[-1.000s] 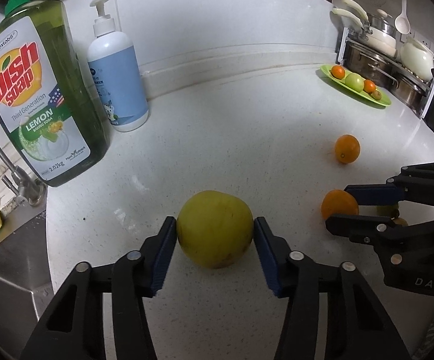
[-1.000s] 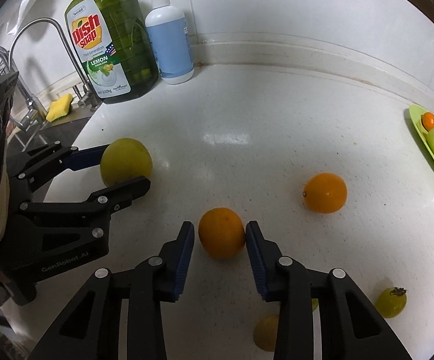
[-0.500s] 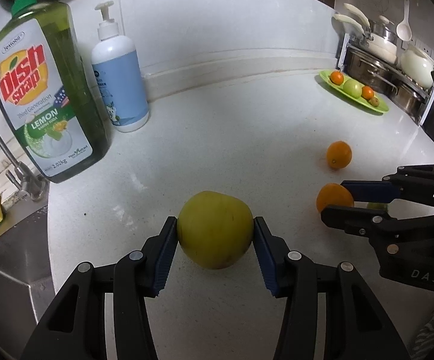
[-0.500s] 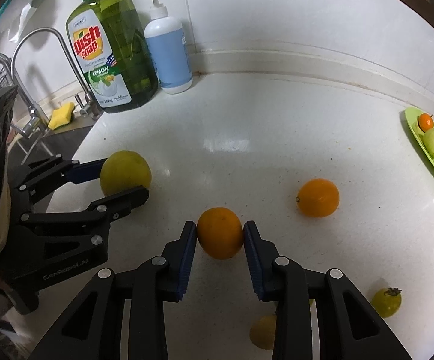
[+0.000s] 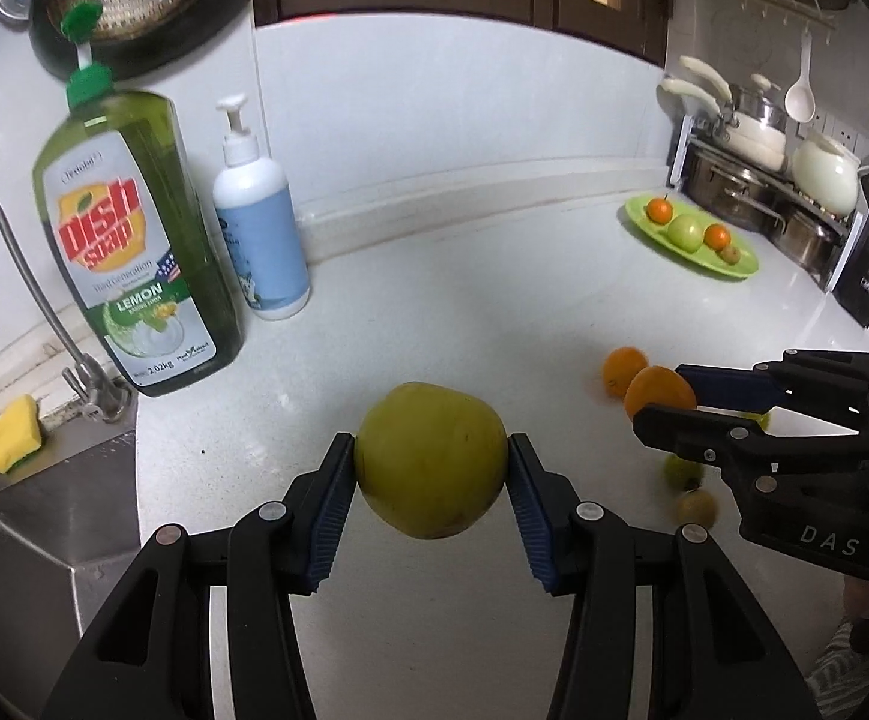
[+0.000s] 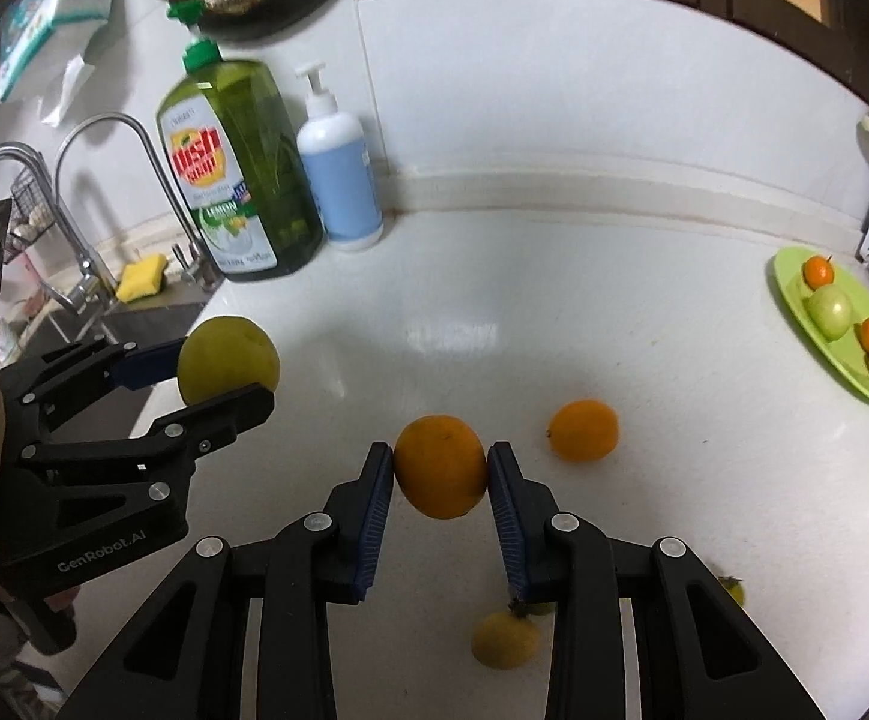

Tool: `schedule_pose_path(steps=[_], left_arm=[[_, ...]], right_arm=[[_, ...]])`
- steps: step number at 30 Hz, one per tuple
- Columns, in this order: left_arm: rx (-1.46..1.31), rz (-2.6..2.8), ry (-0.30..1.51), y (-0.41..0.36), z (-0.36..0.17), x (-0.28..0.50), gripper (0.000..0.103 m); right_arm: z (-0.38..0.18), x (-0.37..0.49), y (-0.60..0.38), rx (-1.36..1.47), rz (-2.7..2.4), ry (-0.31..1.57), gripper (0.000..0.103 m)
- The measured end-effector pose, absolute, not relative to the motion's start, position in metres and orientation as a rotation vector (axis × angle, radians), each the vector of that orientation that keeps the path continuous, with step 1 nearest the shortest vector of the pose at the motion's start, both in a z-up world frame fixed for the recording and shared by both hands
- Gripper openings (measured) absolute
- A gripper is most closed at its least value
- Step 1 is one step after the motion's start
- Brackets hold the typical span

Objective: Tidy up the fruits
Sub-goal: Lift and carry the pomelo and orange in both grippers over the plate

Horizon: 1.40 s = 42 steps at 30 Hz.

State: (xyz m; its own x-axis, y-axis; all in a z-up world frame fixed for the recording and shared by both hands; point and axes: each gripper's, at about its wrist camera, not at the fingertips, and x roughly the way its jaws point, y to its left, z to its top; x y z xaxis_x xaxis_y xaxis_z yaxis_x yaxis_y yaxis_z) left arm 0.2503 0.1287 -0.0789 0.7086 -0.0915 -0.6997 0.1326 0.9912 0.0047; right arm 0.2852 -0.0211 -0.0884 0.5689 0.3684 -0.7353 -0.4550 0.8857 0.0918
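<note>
Left hand-held gripper (image 5: pixel 431 468) clamps yellow-green fruit (image 5: pixel 431 459); right hand-held gripper (image 6: pixel 440 468) clamps orange (image 6: pixel 440 465).

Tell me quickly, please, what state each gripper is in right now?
Left gripper: closed on the yellow-green fruit, held clear of the counter.
Right gripper: closed on the orange, also lifted.

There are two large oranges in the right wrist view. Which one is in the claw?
The nearer orange, pressed between the right claw pads. The other orange lies free on the counter, beyond and to its right.
</note>
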Motion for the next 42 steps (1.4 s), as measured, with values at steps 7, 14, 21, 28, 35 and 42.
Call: schedule_pose_path(steps=[7,14,21,28,35,42], left_arm=[[0.029,-0.112,0.735,0.11,-0.061,0.234,0.049],[0.031,-0.125,0.707,0.081,-0.052,0.225,0.049],[0.049,-0.175,0.658,0.038,-0.034,0.227,0.049],[0.061,-0.24,0.614,-0.009,-0.017,0.238,0.049],[0.081,-0.296,0.588,-0.055,-0.008,0.264,0.049],[0.091,-0.333,0.592,-0.091,-0.004,0.296,0.049]], right_arm=[[-0.067,0.267,-0.041,-0.097,0.478,0.773,0.034],[-0.052,0.251,-0.071,-0.086,0.441,0.728,0.034],[-0.04,0.246,-0.111,-0.06,0.399,0.703,0.034],[-0.026,0.247,-0.157,-0.037,0.339,0.662,0.034],[-0.017,0.262,-0.201,-0.024,0.279,0.64,0.034],[-0.014,0.288,-0.24,-0.014,0.227,0.629,0.034]])
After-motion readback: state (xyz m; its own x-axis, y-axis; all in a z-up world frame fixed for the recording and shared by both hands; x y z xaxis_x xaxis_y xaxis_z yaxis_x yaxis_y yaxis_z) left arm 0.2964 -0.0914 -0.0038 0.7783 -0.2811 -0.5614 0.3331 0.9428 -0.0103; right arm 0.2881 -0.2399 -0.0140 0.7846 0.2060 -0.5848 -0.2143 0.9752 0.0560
